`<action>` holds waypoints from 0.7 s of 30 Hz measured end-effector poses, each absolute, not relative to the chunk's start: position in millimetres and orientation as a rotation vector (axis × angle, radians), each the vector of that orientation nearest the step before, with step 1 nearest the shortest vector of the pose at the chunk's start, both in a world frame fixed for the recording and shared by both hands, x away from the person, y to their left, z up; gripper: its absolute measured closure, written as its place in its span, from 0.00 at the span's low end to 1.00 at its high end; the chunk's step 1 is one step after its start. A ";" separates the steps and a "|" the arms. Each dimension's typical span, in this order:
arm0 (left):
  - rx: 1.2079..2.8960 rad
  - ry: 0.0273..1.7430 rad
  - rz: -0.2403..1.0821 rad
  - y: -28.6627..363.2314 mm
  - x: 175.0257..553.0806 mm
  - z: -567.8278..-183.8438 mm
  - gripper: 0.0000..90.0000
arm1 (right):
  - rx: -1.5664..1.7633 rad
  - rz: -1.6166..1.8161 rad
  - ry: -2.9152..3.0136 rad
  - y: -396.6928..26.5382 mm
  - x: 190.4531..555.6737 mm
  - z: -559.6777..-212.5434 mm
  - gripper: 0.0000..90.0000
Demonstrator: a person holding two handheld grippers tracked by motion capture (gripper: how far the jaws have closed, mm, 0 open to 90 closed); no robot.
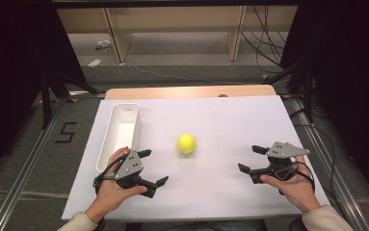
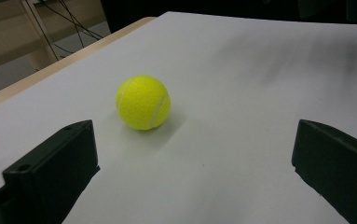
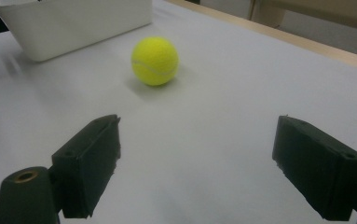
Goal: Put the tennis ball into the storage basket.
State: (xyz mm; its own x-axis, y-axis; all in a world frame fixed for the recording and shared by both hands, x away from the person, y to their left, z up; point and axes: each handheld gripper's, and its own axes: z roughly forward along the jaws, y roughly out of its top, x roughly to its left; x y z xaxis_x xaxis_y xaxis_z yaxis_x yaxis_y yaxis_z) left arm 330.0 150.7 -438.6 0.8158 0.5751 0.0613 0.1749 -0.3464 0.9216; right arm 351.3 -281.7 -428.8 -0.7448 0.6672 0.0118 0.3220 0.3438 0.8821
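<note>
A yellow tennis ball point(image 1: 186, 143) rests on the white table sheet point(image 1: 220, 120), about midway between the two hands. My left gripper point(image 1: 153, 167) sits at the front left, open, jaws wide with nothing between them. The ball point(image 2: 143, 102) lies ahead of those jaws, a little left of centre in the left gripper view. My right gripper point(image 1: 250, 159) sits at the front right, also open and empty. Seen from the right gripper view, the ball point(image 3: 155, 60) is ahead and apart from the jaws.
A long white bin point(image 1: 119, 132) stands along the left side of the sheet, just behind my left hand; its wall point(image 3: 78, 25) is beyond the ball. The wooden table edge point(image 1: 187, 91) runs along the back.
</note>
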 end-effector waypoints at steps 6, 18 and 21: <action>1.915 0.555 0.461 150.3 330.0 -438.6 0.00 | 0.880 1.361 2.269 -279.6 351.1 -429.7 0.17; 1.929 0.555 0.462 149.7 330.4 -439.5 0.00 | 0.872 1.367 2.284 -272.9 352.9 -431.0 0.17; 1.930 0.553 0.461 149.7 330.4 -439.6 0.00 | 0.862 1.361 2.290 -269.5 354.5 -431.0 0.17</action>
